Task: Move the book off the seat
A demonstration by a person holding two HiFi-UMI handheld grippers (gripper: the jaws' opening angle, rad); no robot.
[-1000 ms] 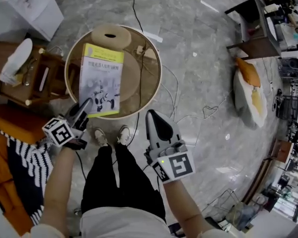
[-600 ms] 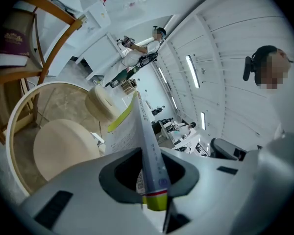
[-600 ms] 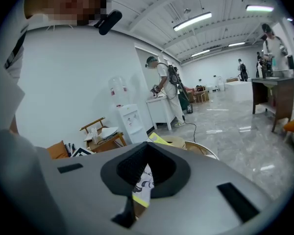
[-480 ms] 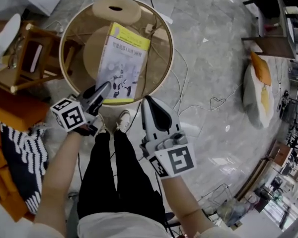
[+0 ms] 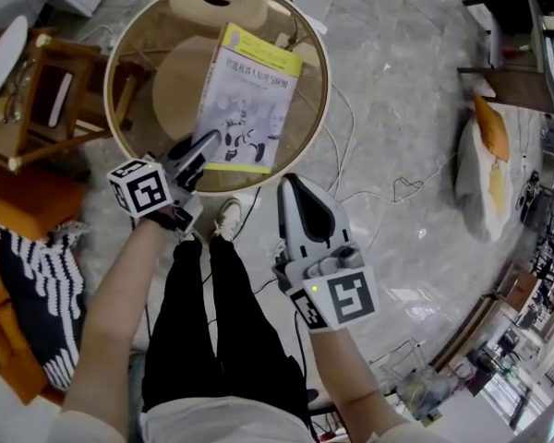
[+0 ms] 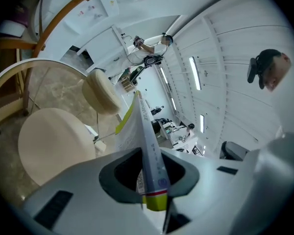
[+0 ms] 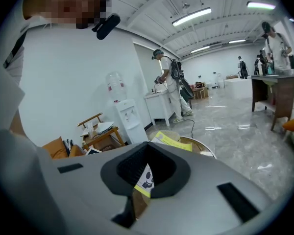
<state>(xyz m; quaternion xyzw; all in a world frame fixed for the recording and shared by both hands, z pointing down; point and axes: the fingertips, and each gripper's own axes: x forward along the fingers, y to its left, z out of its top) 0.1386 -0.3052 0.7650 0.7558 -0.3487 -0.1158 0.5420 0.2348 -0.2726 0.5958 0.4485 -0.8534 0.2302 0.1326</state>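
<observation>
Book (image 5: 245, 100) first: it sits in your left gripper (image 5: 203, 146), whose jaws are clamped on its lower corner near the spine. In the left gripper view the yellow and white spine (image 6: 149, 146) runs up and away from between the two pads, pinched tight on both sides. From the head view the cover faces up at you, with a yellow band along the far edge and the near end tilted toward your left hand.

The book hangs over the round chair, overlapping its cream seat (image 5: 180, 86) and reaching toward the wooden hoop (image 5: 321, 81) that rings it. In the left gripper view the seat (image 6: 54, 146) lies below and to the left of the spine, apart from it, with the roll cushion (image 6: 102, 92) farther back. In the head view that roll cushion (image 5: 217, 5) sits at the far edge of the hoop.

Your right gripper (image 5: 294, 185) hovers just right of the chair, pointing forward and a little down, near your shoes (image 5: 229, 218). Its jaws are drawn together with nothing between them; in the right gripper view you only see the book (image 7: 171, 142) beyond them.

To your left stands a wooden side table (image 5: 46, 90), with an orange cushion (image 5: 18, 201) nearer you. Cables (image 5: 369, 192) trail over the marble floor to the right.
</observation>
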